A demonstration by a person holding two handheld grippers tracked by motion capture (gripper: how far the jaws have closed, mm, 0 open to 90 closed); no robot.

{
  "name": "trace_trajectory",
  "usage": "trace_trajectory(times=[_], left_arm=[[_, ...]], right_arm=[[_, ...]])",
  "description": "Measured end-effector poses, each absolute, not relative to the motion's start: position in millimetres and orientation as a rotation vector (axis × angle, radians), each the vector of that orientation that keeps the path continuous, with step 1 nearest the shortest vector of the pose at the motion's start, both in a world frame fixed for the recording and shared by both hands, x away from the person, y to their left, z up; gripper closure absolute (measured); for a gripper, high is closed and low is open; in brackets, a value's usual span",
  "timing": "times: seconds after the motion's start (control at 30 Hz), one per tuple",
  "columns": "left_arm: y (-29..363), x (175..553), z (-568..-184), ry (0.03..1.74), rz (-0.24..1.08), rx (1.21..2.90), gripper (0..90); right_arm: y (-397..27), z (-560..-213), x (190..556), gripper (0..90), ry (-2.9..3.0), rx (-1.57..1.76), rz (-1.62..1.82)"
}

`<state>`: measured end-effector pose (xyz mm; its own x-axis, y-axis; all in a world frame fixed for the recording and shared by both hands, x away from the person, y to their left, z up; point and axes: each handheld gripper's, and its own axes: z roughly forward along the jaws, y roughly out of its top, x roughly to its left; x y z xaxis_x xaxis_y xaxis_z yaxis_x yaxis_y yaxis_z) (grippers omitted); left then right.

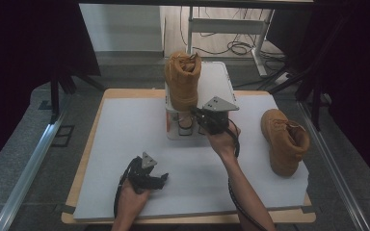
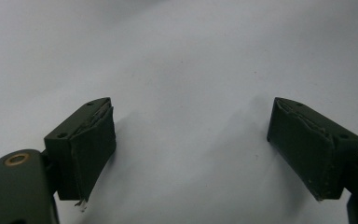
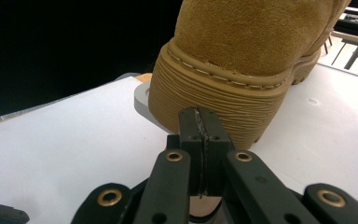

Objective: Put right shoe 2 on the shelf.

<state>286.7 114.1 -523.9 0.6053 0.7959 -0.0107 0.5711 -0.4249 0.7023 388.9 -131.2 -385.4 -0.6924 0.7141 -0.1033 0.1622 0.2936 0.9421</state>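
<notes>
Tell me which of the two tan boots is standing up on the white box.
The boot at the back middle, right by the right hand-held gripper, stands on the white box. The other boot sits directly on the table mat, far right.

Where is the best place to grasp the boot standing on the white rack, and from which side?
Probably the boot at its open ankle collar, from above: it stands upright on the rack, so that rim is free. The shut right gripper faces only the thick heel sole.
</notes>
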Motion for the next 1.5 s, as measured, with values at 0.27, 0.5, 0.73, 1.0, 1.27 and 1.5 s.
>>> trace_trajectory(times=[0.27, 0.5, 0.73, 1.0, 1.27, 1.5], left_arm=[[114.1, 286.7, -523.9, 1.073, 0.428, 2.153, 15.0], [114.1, 286.7, -523.9, 1.073, 0.427, 2.153, 15.0], [113.9, 286.6, -524.0, 1.074, 0.427, 2.15, 15.0], [113.8, 286.6, -524.2, 1.076, 0.428, 2.147, 15.0], [113.8, 286.6, -524.2, 1.076, 0.428, 2.147, 15.0], [113.9, 286.7, -524.1, 1.075, 0.428, 2.149, 15.0]], right_arm=[[-122.8, -386.1, 393.7, 90.0, 2.052, 0.776, 1.388], [-120.6, -386.6, 394.2, 87.8, 2.053, 0.786, 1.381], [-119.4, -387.0, 389.0, 74.6, 2.049, 0.783, 1.385], [-121.7, -388.2, 382.2, 56.9, 2.053, 0.765, 1.397], [-127.8, -387.3, 374.9, 40.8, 2.046, 0.767, 1.418], [-136.7, -387.6, 368.7, 32.5, 2.04, 0.796, 1.445]])
